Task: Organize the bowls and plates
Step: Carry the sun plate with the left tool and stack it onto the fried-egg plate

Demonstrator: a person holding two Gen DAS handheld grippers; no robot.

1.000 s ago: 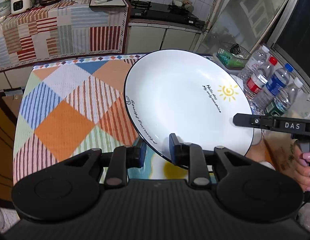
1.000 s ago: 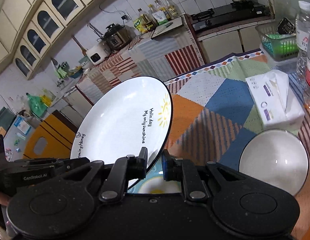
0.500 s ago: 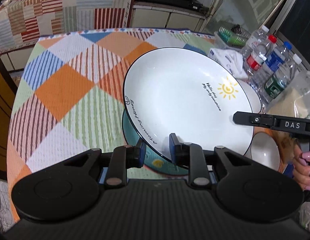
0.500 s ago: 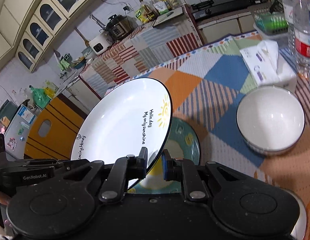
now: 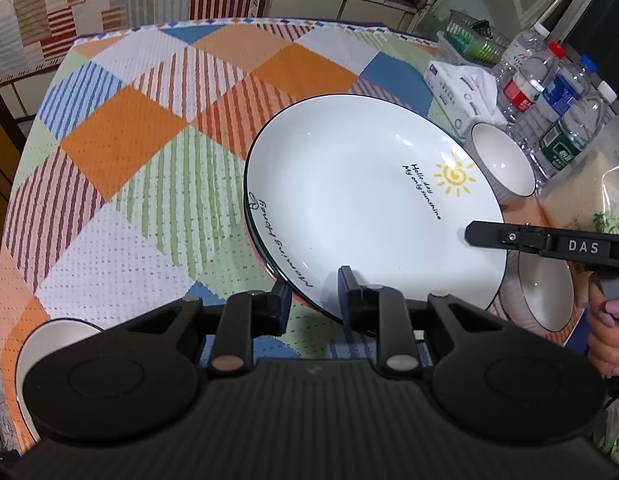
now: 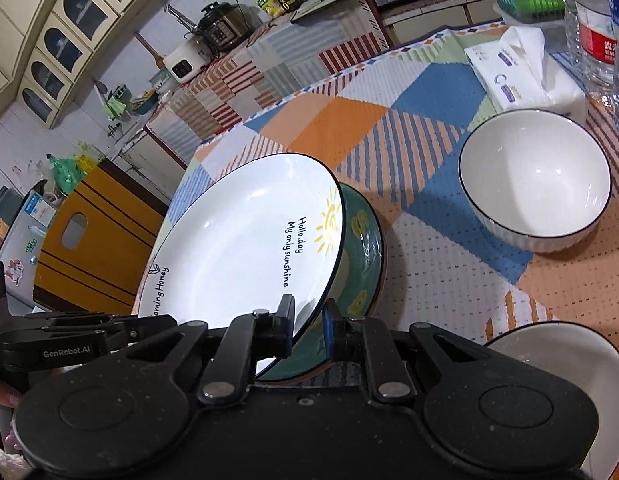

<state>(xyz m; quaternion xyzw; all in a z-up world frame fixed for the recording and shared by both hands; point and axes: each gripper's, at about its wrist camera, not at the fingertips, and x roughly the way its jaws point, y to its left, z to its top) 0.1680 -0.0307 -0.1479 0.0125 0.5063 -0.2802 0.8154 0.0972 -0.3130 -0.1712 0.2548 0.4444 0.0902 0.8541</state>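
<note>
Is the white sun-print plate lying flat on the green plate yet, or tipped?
Tipped. The white sun-print plate slants above the green plate, its rim clamped by the left gripper and right gripper.

- My left jaws close on the near rim of the plate [image 5: 361, 216]; the rest of it lies ahead of them.
- My right jaws pinch the same plate's rim at their tips.
- A second plate [image 6: 363, 248] lies under it, right of my right jaws.
- One bowl [image 6: 535, 176] sits ahead-right of my right jaws, another [image 6: 565, 364] close right.
- The tissue pack [image 6: 521, 76] lies behind the far bowl, bottles [image 5: 549, 100] beside it.
</note>
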